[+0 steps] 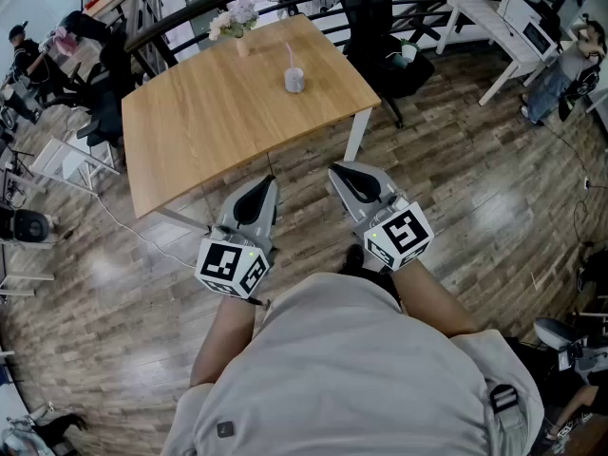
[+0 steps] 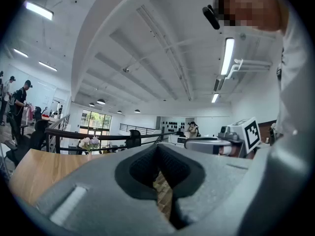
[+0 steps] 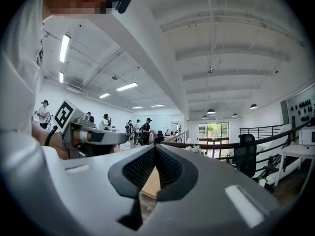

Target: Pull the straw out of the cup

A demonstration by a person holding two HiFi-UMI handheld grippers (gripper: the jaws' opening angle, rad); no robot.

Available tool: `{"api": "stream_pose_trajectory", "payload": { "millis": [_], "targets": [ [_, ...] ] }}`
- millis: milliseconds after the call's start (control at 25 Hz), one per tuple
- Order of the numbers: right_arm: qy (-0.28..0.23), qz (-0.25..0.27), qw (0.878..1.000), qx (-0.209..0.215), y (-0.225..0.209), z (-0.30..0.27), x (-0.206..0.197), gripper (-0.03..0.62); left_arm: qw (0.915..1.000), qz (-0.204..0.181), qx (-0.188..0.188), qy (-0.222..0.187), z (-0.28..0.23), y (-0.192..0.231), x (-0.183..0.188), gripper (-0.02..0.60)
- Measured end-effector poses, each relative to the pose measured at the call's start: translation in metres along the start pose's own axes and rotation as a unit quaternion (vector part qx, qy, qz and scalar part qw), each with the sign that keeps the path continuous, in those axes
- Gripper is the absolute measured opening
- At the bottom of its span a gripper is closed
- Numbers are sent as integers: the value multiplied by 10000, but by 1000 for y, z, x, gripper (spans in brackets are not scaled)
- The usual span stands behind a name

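On the far part of the wooden table [image 1: 209,122] stands the cup [image 1: 294,81], pink straw [image 1: 289,53] in it. Left gripper [image 1: 266,186] and right gripper [image 1: 340,172] held level, short of the near edge, jaws together on nothing. Approach step, by my read: next needs closing in, opening jaws, pinching the straw.

A light wooden table [image 1: 209,122] stands on plank flooring [image 1: 494,207] beside a black railing [image 1: 157,27]

The left hand-held gripper [image 1: 267,186] and the right hand-held gripper [image 1: 338,171] are pointing level, side by side, jaws pressing together, empty.
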State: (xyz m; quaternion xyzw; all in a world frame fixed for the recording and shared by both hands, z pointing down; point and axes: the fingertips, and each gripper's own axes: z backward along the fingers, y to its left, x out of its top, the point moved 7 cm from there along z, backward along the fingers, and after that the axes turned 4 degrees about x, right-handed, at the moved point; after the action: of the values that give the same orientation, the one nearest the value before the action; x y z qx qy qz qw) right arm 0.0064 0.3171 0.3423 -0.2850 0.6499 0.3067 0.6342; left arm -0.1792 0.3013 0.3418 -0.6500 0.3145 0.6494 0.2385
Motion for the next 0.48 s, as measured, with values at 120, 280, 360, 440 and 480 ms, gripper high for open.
{"api": "stream_pose_trajectory", "payload": {
  "millis": [120,280,360,440,480],
  "targets": [
    [-15,6,10000,20,-10,-1,0,9,10000,9,35,-2,-9,0,-1,5],
    [-32,-37,10000,9,-31,-1,-4,9,10000,5,48,5,-30,-1,0,5],
    [-41,-55,10000,22,-45,-1,-6,9,10000,-3,50,24,-44,-4,-1,5],
    [-42,-75,10000,51,-60,-1,-8,9,10000,3,52,37,-60,-6,-2,5],
    [-35,-97,9999,64,-68,-2,-9,9,10000,5,53,46,-68,-6,-3,5]
  ]
}}
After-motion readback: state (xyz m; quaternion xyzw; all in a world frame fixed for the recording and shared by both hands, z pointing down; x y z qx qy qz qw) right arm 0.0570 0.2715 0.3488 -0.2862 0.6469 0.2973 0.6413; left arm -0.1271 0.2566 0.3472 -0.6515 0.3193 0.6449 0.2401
